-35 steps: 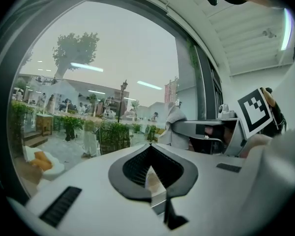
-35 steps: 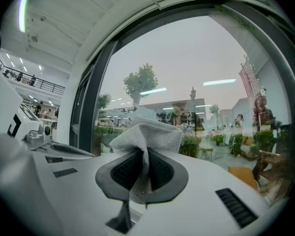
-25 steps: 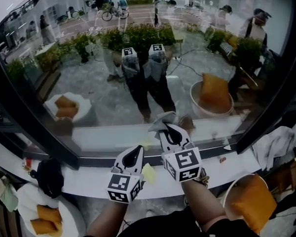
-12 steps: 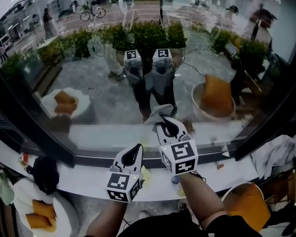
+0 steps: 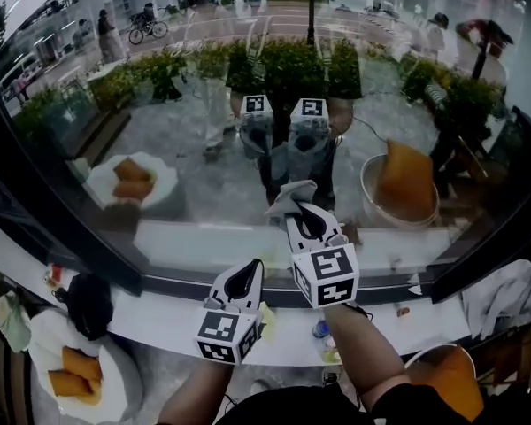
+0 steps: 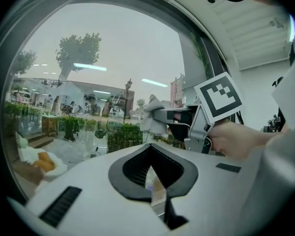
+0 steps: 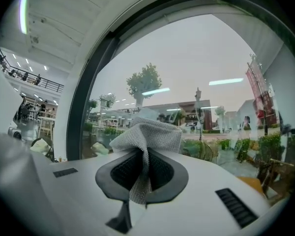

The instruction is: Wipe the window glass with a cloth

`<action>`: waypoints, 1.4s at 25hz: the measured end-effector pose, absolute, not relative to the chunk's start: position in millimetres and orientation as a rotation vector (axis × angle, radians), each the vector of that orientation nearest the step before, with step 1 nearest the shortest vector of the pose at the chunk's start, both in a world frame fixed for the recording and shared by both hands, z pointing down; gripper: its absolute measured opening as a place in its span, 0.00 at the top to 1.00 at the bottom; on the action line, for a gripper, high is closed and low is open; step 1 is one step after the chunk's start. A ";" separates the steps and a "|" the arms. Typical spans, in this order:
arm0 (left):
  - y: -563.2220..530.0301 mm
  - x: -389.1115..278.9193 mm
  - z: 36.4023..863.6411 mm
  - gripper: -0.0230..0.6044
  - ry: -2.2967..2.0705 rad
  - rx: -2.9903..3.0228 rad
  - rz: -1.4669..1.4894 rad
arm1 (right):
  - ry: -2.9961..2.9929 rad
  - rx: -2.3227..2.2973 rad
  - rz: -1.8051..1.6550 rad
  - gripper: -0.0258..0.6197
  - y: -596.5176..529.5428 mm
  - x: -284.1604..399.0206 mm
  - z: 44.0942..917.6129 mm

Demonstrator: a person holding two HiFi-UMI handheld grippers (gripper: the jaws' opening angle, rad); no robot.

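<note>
Right gripper [image 5: 303, 222] fingers clamping shut on bunched grey cloth [image 5: 289, 198]. Cloth's long axis is running along fingers, loose end fanning forward toward glass [image 5: 203, 149], low on pane just above sill [image 5: 159, 317]; contact with glass unclear. Left gripper [image 5: 244, 277] fingers closing together, gripping nothing, hanging over sill beside right. Versus a second ago, cloth is sitting slightly higher on pane; left gripper staying low.

Possibly a café, big street-facing window [image 5: 203, 175], white ledge [image 5: 150, 315], plate of pastries [image 5: 115, 374]
</note>
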State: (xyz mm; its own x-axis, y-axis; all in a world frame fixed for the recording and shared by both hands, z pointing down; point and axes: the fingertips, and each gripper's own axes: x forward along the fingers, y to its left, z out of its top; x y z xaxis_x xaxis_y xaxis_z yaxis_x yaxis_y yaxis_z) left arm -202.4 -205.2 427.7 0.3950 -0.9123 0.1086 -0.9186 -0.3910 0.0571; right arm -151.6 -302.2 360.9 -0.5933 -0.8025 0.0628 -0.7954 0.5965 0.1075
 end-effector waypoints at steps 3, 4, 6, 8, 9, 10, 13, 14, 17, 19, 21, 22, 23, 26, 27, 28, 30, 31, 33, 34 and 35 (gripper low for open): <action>-209.5 -198.0 429.1 0.95 -1.685 2.513 0.095 | -2.715 1.363 -0.092 0.90 -312.0 -144.2 360.9; -211.5 -193.2 430.0 0.95 -1.691 2.508 0.101 | -2.717 1.364 -0.089 0.90 -315.7 -138.2 361.5; -216.4 -181.5 431.4 0.95 -1.700 2.503 0.112 | -2.718 1.372 -0.080 0.90 -323.7 -123.4 363.1; -220.9 -176.4 431.0 0.95 -1.706 2.498 0.118 | -2.717 1.383 -0.072 0.90 -330.7 -115.0 363.2; -222.8 -176.9 430.2 0.95 -1.707 2.496 0.119 | -2.717 1.387 -0.068 0.90 -333.4 -114.3 362.8; -224.4 -178.2 429.3 0.95 -1.708 2.495 0.120 | -2.716 1.388 -0.064 0.90 -335.6 -115.0 362.4; -230.4 -174.4 427.0 0.95 -1.708 2.498 0.125 | -2.720 1.376 -0.065 0.90 -340.2 -114.0 361.2; -232.8 -170.9 426.4 0.95 -1.708 2.500 0.127 | -2.721 1.369 -0.072 0.90 -341.0 -112.8 360.9; -237.4 -168.0 425.2 0.95 -1.705 2.506 0.129 | -2.720 1.349 -0.102 0.90 -340.3 -116.3 361.1; -239.4 -167.0 423.4 0.95 -1.705 2.509 0.126 | -2.724 1.337 -0.108 0.90 -339.3 -118.1 360.8; -241.4 -162.7 421.7 0.95 -1.703 2.513 0.127 | -2.726 1.329 -0.110 0.90 -339.0 -115.5 360.0; -242.3 -160.7 421.1 0.95 -1.701 2.516 0.128 | -2.726 1.328 -0.110 0.90 -339.0 -114.0 359.8; -243.1 -159.2 420.7 0.95 -1.698 2.519 0.129 | -2.726 1.328 -0.111 0.90 -339.0 -112.8 359.6; -244.3 -156.7 419.5 0.95 -1.685 2.530 0.127 | -2.720 1.336 -0.114 0.90 -338.5 -109.9 358.3; -244.2 -155.9 419.0 0.95 -1.679 2.535 0.126 | -2.717 1.341 -0.115 0.90 -338.0 -108.6 357.6; -243.7 -155.2 418.4 0.95 -1.673 2.540 0.126 | -2.714 1.348 -0.115 0.90 -337.2 -107.1 356.8; -242.7 -153.1 416.8 0.95 -1.659 2.554 0.124 | -2.706 1.365 -0.117 0.90 -335.6 -103.6 355.1; -242.4 -151.4 415.9 0.95 -1.651 2.560 0.123 | -2.701 1.374 -0.118 0.90 -335.1 -101.2 354.4; -242.1 -144.6 413.9 0.95 -1.630 2.563 0.122 | -2.693 1.394 -0.119 0.90 -334.8 -93.6 353.6; -242.1 -138.9 413.0 0.95 -1.619 2.562 0.123 | -2.690 1.403 -0.118 0.90 -335.0 -87.5 353.5; -242.8 -131.8 412.7 0.95 -1.611 2.570 0.125 | -2.686 1.412 -0.116 0.90 -335.4 -79.6 353.5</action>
